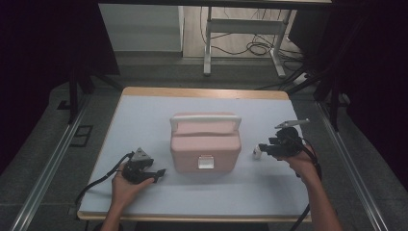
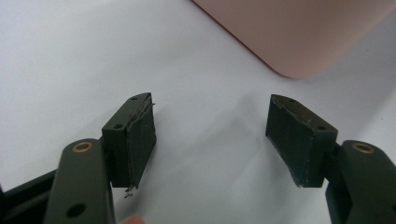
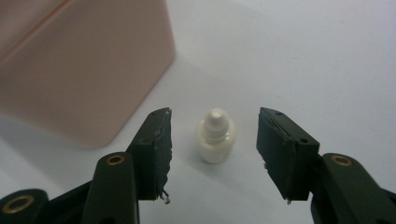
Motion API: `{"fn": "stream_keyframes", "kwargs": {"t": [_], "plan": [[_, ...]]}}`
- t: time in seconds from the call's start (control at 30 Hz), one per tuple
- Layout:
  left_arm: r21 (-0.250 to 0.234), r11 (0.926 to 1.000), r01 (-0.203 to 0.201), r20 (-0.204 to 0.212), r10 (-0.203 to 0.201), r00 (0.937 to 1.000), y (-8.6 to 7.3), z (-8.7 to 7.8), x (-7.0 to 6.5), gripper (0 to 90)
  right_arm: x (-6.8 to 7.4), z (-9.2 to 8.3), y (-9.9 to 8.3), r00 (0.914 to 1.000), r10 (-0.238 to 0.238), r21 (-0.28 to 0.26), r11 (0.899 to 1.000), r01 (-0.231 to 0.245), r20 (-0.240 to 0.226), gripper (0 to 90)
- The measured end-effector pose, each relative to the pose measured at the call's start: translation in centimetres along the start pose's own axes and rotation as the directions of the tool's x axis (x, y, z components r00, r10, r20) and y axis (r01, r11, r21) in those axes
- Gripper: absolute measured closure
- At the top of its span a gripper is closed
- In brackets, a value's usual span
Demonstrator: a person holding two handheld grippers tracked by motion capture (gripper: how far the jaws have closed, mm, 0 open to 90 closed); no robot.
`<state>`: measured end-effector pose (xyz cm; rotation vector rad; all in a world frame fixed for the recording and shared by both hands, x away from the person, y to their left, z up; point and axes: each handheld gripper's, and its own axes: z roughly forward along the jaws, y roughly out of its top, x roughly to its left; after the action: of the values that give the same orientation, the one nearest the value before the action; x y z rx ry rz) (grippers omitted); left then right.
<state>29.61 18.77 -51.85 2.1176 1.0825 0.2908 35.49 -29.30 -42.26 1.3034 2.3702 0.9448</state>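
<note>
Right now the right gripper (image 3: 212, 154) has its jaws spread wide, and a small white bottle (image 3: 215, 136) stands upright between them on the tabletop (image 3: 303, 56), touching neither pad. The gap on each side of the bottle is plain in the right gripper view, so nothing is pinched. In the high view the same gripper (image 1: 263, 150) sits to the right of the pink box, its tip aimed toward the box, with the bottle (image 1: 257, 152) just at the tip.

The left gripper (image 2: 210, 140) is likewise spread, with bare tabletop between its pads and only a rounded corner of the pink box (image 2: 299, 32) ahead of it. From above, that gripper (image 1: 156, 174) rests low on the tabletop near the front left corner of the box (image 1: 206, 144), apart from it.

The box stands near the middle of the tabletop, lid down, its white handle (image 1: 206, 118) lying along the back edge and its white front latch (image 1: 206, 162) looking closed, though the latch is too small to be certain.

As to progress, I judge the work to be at an early or in-between point: the bottle stands free beside the box rather than inside it, the box is unopened, and neither gripper holds anything. Whether the bottle is about to be grasped or has been set down cannot be told from these pictures.
</note>
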Motion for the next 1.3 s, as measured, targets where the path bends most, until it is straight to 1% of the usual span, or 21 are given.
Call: {"fn": "stream_keyframes", "kwargs": {"t": [0.1,0.17,0.3,0.4,0.57,0.67,0.83,1.03,1.1,1.3], "plan": [[0.001,1.0,-0.003,-0.002,0.003,1.0,0.0,0.0,0.0,32.8,0.4,-0.1,-0.7,0.9997,0.006,-0.027,1.0,-0.007,-0.024,46.2],[0.0,1.0,-0.002,-0.002,0.002,1.0,0.0,0.0,0.0,32.8,0.6,-0.1,-1.2,0.9994,0.005,-0.039,0.999,-0.006,-0.034,46.2],[-0.001,1.0,-0.002,-0.002,0.002,1.0,0.0,0.0,0.0,32.8,1.1,0.1,-2.2,0.9981,0.017,-0.061,0.998,-0.021,-0.06,46.7],[-0.001,1.0,-0.003,-0.003,0.003,1.0,0.0,0.0,0.0,32.8,1.5,0.4,-2.9,0.9974,0.012,-0.073,0.997,-0.018,-0.07,46.9],[-0.002,1.0,-0.004,-0.003,0.004,1.0,0.0,0.0,0.0,32.8,2.1,1.3,-4.1,0.9957,0.022,-0.087,0.996,-0.03,-0.09,47.4],[-0.002,1.0,-0.005,-0.003,0.005,1.0,0.0,0.0,0.0,32.8,2.5,1.8,-4.8,0.9953,0.011,-0.096,0.995,-0.02,-0.096,47.8],[-0.003,1.0,-0.006,-0.005,0.006,1.0,-0.1,0.0,-0.1,32.8,2.9,3.1,-5.9,0.9938,0.006,-0.095,0.995,-0.016,-0.111,48.8],[-0.004,1.0,-0.006,-0.006,0.006,1.0,-0.1,0.0,-0.1,32.8,3.1,4.2,-7.2,0.9932,0.016,-0.094,0.995,-0.027,-0.115,49.6],[-0.005,1.0,-0.006,-0.005,0.006,1.0,-0.1,0.0,-0.1,32.8,3.1,4.4,-7.5,0.9937,0.016,-0.087,0.996,-0.025,-0.111,49.6],[-0.005,1.0,-0.008,-0.006,0.008,0.9999,-0.1,0.0,-0.1,32.8,3.2,4.9,-8.1,0.9941,0.011,-0.088,0.996,-0.021,-0.108,49.6]]}}
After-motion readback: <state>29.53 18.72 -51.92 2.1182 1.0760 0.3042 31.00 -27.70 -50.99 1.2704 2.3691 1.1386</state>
